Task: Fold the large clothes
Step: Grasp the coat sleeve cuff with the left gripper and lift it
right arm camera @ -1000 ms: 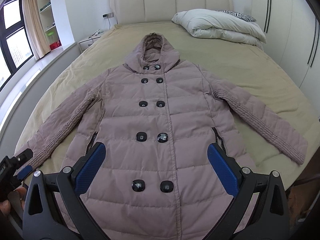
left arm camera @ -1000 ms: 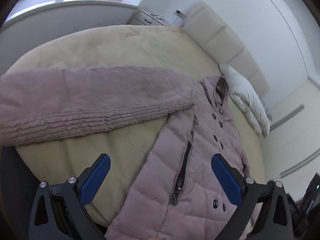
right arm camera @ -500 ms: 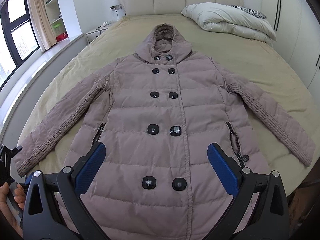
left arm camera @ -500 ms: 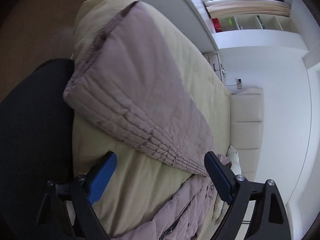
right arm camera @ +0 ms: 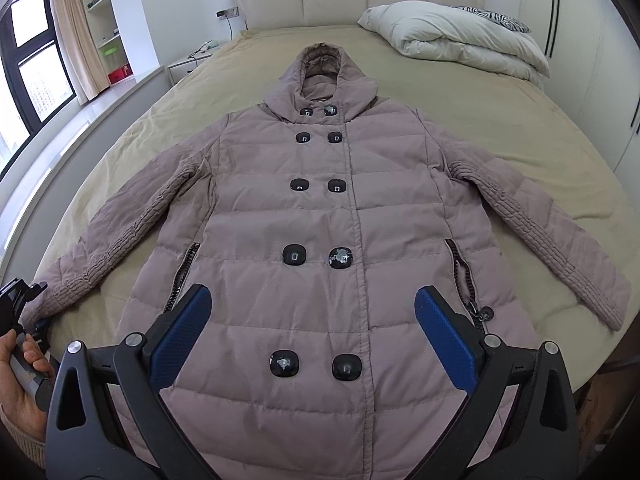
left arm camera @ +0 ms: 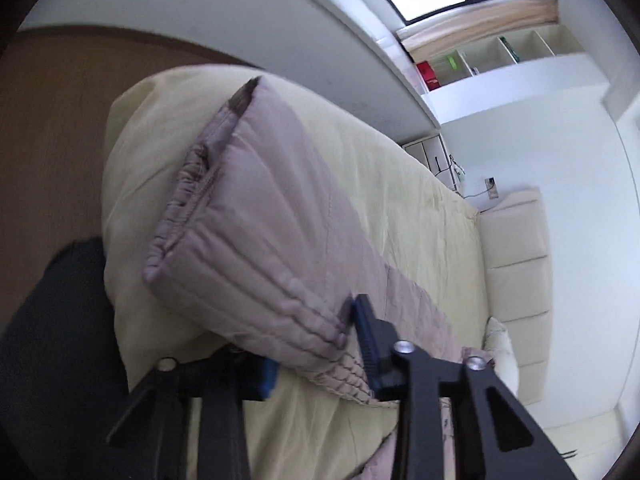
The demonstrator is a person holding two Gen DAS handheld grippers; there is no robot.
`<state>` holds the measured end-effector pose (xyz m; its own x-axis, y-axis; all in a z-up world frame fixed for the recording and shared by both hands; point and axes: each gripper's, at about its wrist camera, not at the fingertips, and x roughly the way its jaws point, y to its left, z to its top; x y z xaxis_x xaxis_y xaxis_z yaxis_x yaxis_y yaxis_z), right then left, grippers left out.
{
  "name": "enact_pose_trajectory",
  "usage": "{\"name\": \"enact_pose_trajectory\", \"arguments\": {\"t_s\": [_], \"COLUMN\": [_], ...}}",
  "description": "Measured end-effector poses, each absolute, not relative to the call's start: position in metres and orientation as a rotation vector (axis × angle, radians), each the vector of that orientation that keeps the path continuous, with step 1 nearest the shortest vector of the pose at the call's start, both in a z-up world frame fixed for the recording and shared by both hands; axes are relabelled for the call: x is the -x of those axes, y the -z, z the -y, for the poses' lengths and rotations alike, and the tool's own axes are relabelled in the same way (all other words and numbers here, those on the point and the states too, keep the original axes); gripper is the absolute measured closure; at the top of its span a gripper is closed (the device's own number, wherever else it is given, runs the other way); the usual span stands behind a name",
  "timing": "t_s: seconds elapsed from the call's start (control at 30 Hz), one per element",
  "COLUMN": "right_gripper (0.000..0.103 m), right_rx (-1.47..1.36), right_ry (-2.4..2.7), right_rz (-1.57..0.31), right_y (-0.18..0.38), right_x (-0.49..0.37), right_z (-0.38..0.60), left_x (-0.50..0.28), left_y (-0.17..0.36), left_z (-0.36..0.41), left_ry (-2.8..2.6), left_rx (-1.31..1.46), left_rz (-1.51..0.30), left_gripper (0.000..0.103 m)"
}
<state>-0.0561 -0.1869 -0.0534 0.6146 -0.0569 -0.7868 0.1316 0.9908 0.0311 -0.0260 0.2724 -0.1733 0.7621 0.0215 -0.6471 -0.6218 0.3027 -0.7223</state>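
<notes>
A mauve quilted hooded coat (right arm camera: 320,216) lies flat and buttoned on a beige bed (right arm camera: 540,128), both sleeves spread out. My right gripper (right arm camera: 312,340) is open and empty, hovering above the coat's lower front. My left gripper (left arm camera: 316,344) is shut on the cuff end of the coat's left sleeve (left arm camera: 256,240) at the bed's corner. In the right wrist view the left gripper (right arm camera: 24,308) shows at that sleeve's cuff (right arm camera: 64,292), held by a hand.
A white duvet (right arm camera: 460,44) and a zebra pillow (right arm camera: 496,20) lie at the bed's head. A window ledge (right arm camera: 80,120), shelves (right arm camera: 100,20) and a nightstand (right arm camera: 184,66) stand to the left. Wood floor (left arm camera: 52,132) lies beyond the bed corner.
My left gripper swung from the coat's body to the left sleeve cuff and closed on it. My right gripper moved slightly closer over the coat.
</notes>
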Motion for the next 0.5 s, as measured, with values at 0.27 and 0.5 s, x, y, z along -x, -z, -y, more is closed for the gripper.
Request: {"name": "enact_pose_trajectory", "arguments": {"t_s": [0.27, 0.5], "right_gripper": [0.000, 0.020], "right_rx": [-0.258, -0.611], "right_ry": [0.092, -0.137], "right_rz": [-0.878, -0.865], "right_y": [0.061, 0.067], "right_x": [0.060, 0.034], "right_z": [0.237, 0.291], "left_x": [-0.057, -0.053], "left_y": [0.070, 0.085], "left_z": [-0.155, -0.005], "left_ry": [-0.199, 0.104], "left_rx": [0.310, -0.276], "left_rz": [-0.513, -0.446], "left_gripper": [0.087, 0.088]}}
